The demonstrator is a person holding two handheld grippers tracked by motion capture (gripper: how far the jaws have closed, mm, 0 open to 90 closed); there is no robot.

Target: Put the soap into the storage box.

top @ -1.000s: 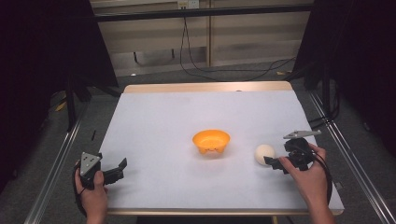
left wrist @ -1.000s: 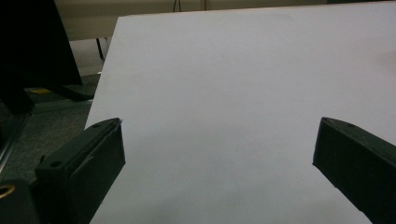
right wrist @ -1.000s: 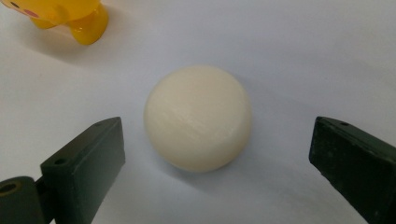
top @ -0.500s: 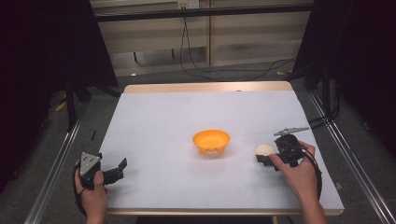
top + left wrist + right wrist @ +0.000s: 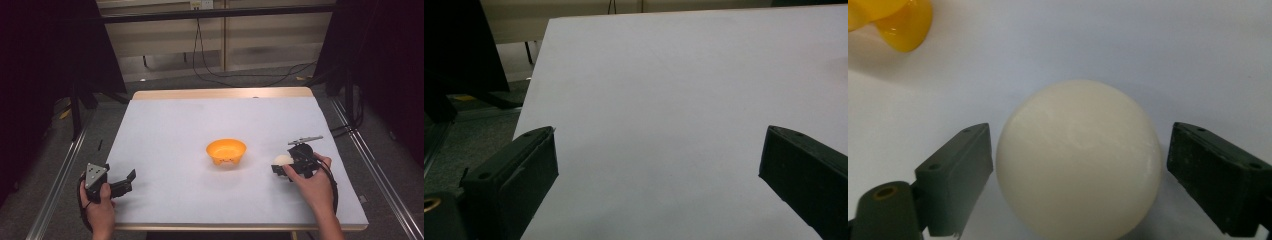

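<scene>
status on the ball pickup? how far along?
Done: the right gripper has its jaws around the white ball, and they have just been closing. In hand: the grip itself; the pads look at the ball's sides, contact unclear, ball on the table. Left: lifting it, probably to the orange bowl, which looks empty. Left gripper sits open.

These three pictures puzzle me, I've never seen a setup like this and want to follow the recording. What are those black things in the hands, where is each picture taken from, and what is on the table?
A person holds a hand-operated two-jaw gripper in each hand. The high view looks down on the white table; the other two pictures come from cameras riding on the grippers. An orange bowl sits mid-table. The right gripper has its jaws either side of a cream ball on the table; they have just been closing, and a thin gap seems to remain, so the ball isn't gripped yet. The left gripper rests open, with nothing between its jaws.
</scene>
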